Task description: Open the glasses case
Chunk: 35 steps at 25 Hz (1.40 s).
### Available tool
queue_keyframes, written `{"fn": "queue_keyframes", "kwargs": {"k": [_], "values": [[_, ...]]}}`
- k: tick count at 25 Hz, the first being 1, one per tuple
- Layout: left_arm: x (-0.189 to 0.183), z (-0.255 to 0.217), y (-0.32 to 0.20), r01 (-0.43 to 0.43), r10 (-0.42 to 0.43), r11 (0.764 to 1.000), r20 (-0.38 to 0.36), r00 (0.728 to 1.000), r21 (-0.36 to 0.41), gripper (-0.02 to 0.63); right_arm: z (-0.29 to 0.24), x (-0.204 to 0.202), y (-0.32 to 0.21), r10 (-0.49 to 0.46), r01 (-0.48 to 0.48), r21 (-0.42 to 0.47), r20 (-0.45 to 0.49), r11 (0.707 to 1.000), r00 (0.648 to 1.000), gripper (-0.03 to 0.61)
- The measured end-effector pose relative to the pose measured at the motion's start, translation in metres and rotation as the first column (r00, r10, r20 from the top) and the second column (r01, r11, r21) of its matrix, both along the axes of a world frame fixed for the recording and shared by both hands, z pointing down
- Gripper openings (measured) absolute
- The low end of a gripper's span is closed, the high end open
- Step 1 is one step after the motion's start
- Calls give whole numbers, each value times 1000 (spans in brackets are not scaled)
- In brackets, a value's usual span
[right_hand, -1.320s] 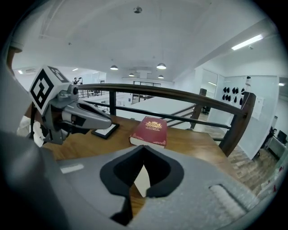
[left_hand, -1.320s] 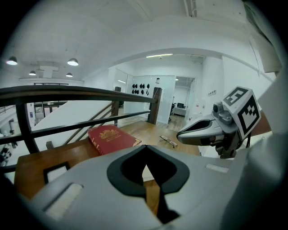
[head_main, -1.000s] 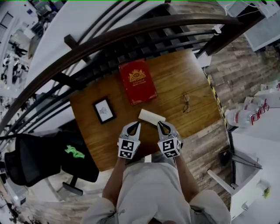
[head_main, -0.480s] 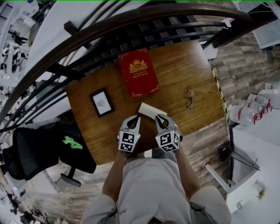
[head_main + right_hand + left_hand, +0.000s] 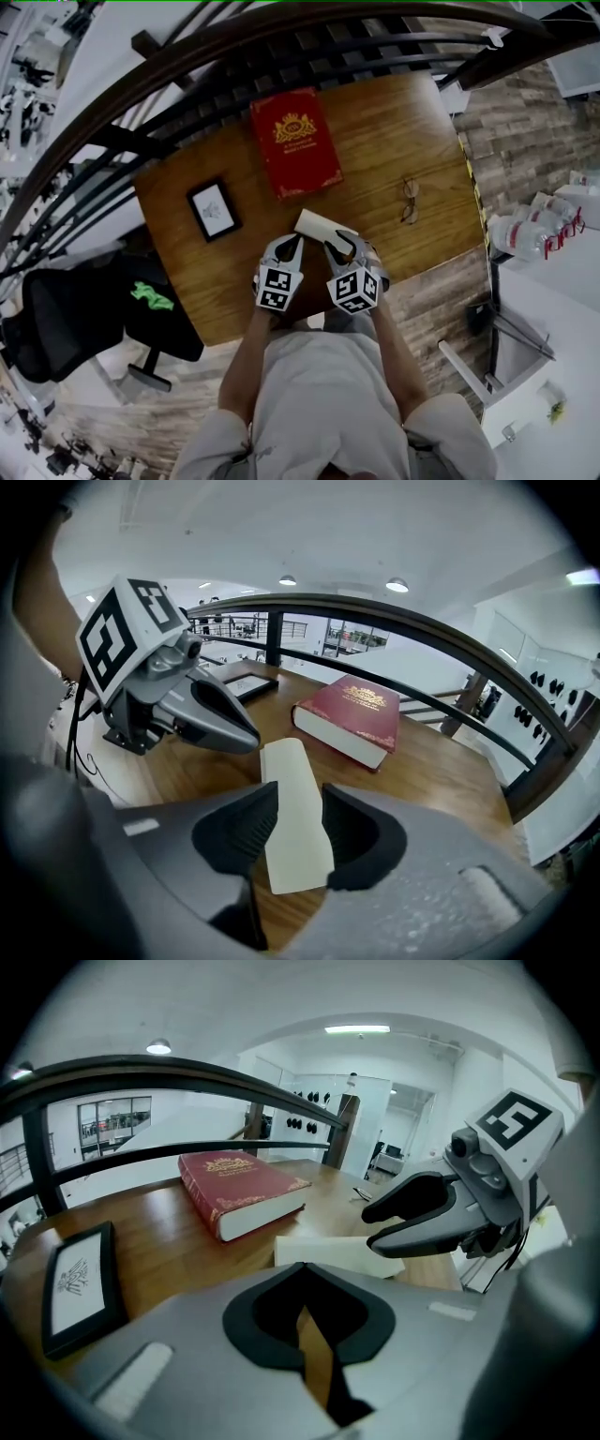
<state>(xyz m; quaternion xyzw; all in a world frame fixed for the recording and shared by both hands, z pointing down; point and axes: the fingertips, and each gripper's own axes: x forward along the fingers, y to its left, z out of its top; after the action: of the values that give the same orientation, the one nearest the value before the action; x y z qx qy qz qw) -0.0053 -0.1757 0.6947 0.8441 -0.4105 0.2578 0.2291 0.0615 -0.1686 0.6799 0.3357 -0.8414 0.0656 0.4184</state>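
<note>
On the wooden worktop (image 5: 394, 131) the cream glasses case (image 5: 317, 225) lies closed, near the edge that is closest to the person, with its long side set at a slant. Its far end points toward a red book (image 5: 294, 155), which lies just beyond it but does not touch it. The right hand-held gripper (image 5: 300, 799) is tilted down over the near end of the case. Its jaws have just been opening and now stand about half apart. In the right gripper view the case shows between the two dark pads, but the pads do not press on it. The left hand-held gripper (image 5: 305, 1267) hangs just beside the right one, at the left of the case. Its jaws are together at the tips and nothing is held in them; only a thin strip of the wood shows through the slit below the tips. Further left on the worktop lies a small black picture frame (image 5: 213, 209). A pair of glasses (image 5: 409, 201) lies well apart from the case, toward the right edge. A dark curved railing (image 5: 187, 56) runs behind the worktop.
</note>
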Motion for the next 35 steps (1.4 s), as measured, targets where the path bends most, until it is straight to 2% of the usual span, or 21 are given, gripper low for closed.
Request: {"fn": "queue_keyframes", "kwargs": {"k": [15, 21, 35], "values": [[8, 26, 11, -26, 28, 998, 27, 999, -59, 20, 35, 4, 6, -66, 61, -58, -90, 996, 994, 299], [13, 30, 15, -11, 13, 998, 24, 1000, -65, 20, 47, 6, 6, -72, 65, -64, -116, 996, 991, 304], [18, 30, 7, 43, -41, 997, 35, 999, -57, 20, 49, 6, 5, -92, 84, -75, -112, 994, 989, 291]]}}
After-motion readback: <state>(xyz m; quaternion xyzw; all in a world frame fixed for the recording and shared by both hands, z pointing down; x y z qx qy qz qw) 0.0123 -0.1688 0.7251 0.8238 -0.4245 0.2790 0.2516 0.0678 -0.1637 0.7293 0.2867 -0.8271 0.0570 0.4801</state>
